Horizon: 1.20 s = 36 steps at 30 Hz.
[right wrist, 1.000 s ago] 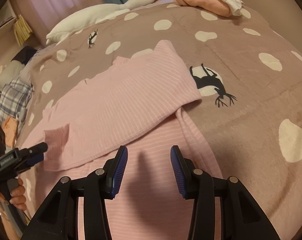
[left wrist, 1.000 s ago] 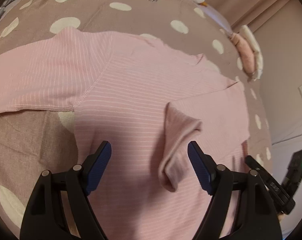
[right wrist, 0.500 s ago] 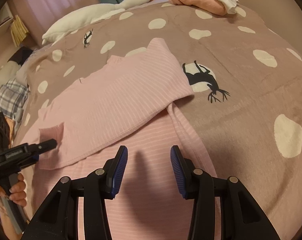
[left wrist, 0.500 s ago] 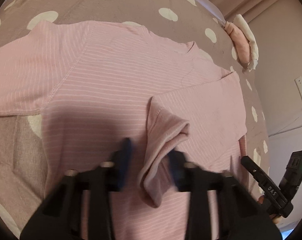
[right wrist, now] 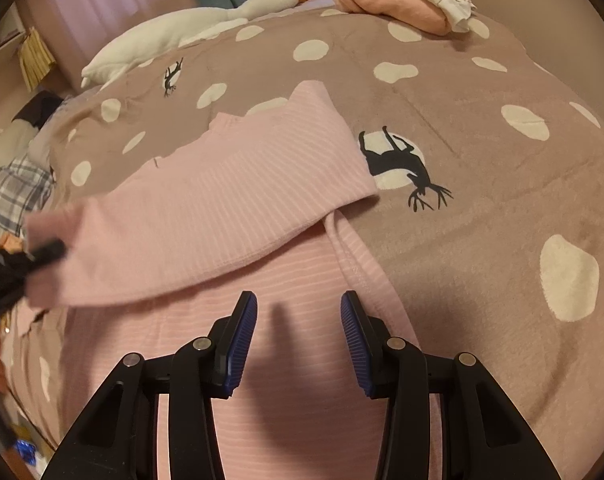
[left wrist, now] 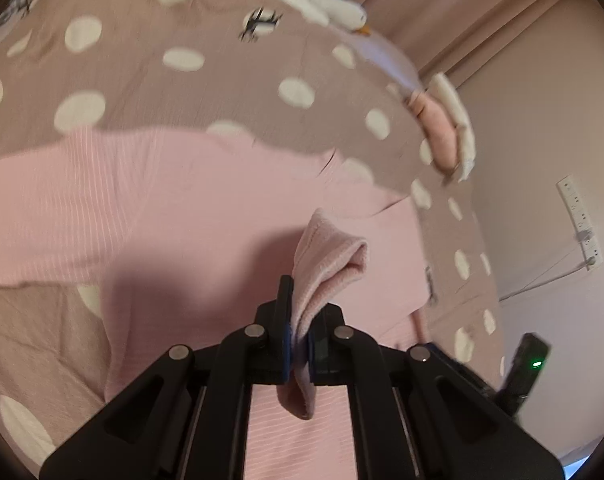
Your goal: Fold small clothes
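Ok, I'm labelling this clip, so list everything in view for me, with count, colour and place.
pink striped top: one, pink, spread on the bedspread
sleeve cuff: one, pink, pinched and raised off the top
bedspread: one, brown with white spots and deer prints
goose plush: one, white, far edge of bed
folded clothes: small pile, pink and white, far corner
plaid cloth: one, blue-grey, left edge
power strip: one, white, on wall
left gripper: black, shut on the cuff
right gripper: black, open above the top

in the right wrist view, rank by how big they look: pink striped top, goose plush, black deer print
1. pink striped top
2. goose plush, though it lies farther from the camera, so its true size is unsure
3. black deer print
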Available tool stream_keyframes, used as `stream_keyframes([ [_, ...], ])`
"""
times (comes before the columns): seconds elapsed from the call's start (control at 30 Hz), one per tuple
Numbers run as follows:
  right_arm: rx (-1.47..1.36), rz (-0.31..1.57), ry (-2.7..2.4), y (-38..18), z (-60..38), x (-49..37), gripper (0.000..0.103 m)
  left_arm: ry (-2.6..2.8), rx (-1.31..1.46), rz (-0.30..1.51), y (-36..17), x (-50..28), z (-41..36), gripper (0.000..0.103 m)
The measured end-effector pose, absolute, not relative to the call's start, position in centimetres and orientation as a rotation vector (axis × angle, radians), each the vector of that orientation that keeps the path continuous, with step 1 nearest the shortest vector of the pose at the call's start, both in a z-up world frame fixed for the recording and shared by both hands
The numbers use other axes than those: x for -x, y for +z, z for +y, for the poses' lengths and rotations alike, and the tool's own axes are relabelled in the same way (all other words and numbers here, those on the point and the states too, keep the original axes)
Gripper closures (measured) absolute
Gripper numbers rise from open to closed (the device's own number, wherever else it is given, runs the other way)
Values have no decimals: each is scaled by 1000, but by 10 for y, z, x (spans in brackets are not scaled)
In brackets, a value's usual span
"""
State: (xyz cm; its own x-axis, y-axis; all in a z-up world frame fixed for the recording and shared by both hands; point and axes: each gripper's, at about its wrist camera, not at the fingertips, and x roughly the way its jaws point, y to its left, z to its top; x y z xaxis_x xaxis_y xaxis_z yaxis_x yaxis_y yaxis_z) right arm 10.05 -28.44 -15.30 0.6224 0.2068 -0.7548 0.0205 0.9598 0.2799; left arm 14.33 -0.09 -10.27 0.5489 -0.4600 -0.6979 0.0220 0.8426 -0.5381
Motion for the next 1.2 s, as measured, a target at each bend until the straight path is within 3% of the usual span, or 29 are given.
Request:
stream_keyframes([
  [0.4, -302, 882, 95, -140, -292, -126, 64, -281, 545, 833, -54, -130, 31, 99],
  [0.53, -320, 899, 101, -136, -294, -149, 72, -241, 561, 829, -55, -127, 44, 99],
  [1.2, -139, 1017, 82, -165, -251, -208, 72, -78, 624, 968, -125, -125, 85, 99],
])
